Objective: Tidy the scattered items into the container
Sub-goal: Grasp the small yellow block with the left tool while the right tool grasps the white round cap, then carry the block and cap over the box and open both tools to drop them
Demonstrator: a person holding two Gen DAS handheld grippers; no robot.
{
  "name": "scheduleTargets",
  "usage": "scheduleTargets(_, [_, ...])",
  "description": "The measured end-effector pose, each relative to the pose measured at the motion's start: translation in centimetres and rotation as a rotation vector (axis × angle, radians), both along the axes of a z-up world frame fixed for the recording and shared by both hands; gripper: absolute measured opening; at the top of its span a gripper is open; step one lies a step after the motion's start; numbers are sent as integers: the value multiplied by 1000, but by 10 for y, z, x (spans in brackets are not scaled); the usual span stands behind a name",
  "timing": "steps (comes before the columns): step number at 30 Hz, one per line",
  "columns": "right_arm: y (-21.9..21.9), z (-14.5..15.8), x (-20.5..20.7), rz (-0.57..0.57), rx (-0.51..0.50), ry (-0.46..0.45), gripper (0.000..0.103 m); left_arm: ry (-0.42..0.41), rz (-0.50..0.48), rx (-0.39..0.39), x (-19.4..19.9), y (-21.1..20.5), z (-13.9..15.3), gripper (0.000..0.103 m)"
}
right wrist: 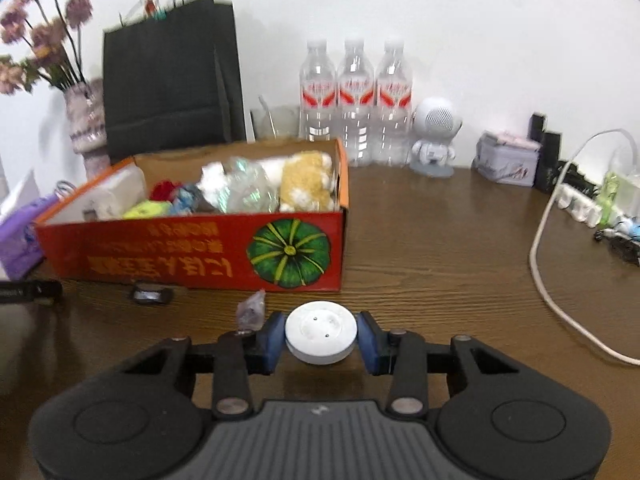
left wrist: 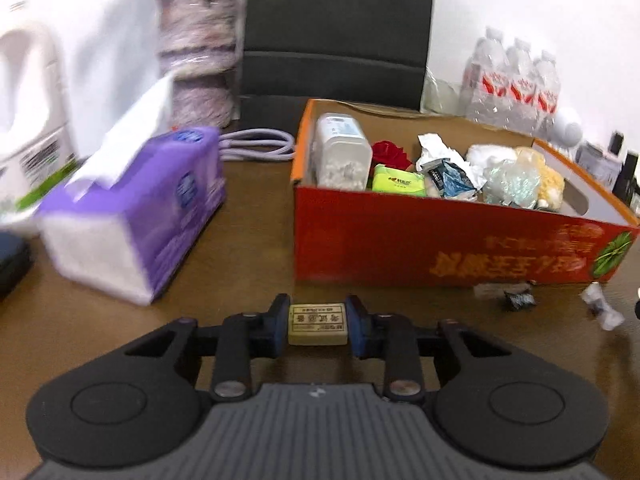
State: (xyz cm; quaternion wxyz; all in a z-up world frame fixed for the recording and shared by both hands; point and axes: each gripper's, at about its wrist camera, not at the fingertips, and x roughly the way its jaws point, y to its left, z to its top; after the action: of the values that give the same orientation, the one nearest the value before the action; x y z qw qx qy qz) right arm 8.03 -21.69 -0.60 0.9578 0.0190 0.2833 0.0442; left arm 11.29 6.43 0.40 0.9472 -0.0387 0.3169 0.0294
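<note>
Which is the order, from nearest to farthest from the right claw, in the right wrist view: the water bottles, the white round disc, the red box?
1. The white round disc: between the fingers of the right claw.
2. The red box: ahead and to the left, on the table.
3. The water bottles: at the back, by the wall, behind the box.

The desk [right wrist: 440, 248] is dark brown with a wood grain. The box [left wrist: 400, 240] is red outside with an orange rim, yellow lettering and a green pumpkin striped in yellow; inside it shows plain brown card. The tissue pack [left wrist: 160, 200] is purple and white. The left tongs [left wrist: 318, 322] have blue pads on black arms, with a pale yellow eraser [left wrist: 317, 324] between them; the right tongs [right wrist: 321, 338] match, around a white round disc [right wrist: 321, 332]. The bottles [right wrist: 356, 92] carry red and white labels.
</note>
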Motion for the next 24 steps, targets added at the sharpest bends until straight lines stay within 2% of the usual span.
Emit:
scheduleTargets(2, [0,7,-25,16,63,-18,38,-25,25,-24,-31,-6,6,31])
scheduleTargets(6, [13,15,-77,91,138,-49,38,-133,39,-39,-101,-31,18,31])
scheduleTargets(12, [40,16,-143,218,121,-139,38,-229,42,-6,-177,-56,20,31])
scheduleTargets(15, [49,18,-168,251,128,-165,38,-295,53,-41,-215,-61,26,31])
scheduleTargets(19, [57,20,-198,283,121,-190,38,-353,66,-49,-252,-65,25,31])
scheduleTargets(24, [53,18,-218,283,126,-188,38,-369,45,-30,-273,-70,29,31])
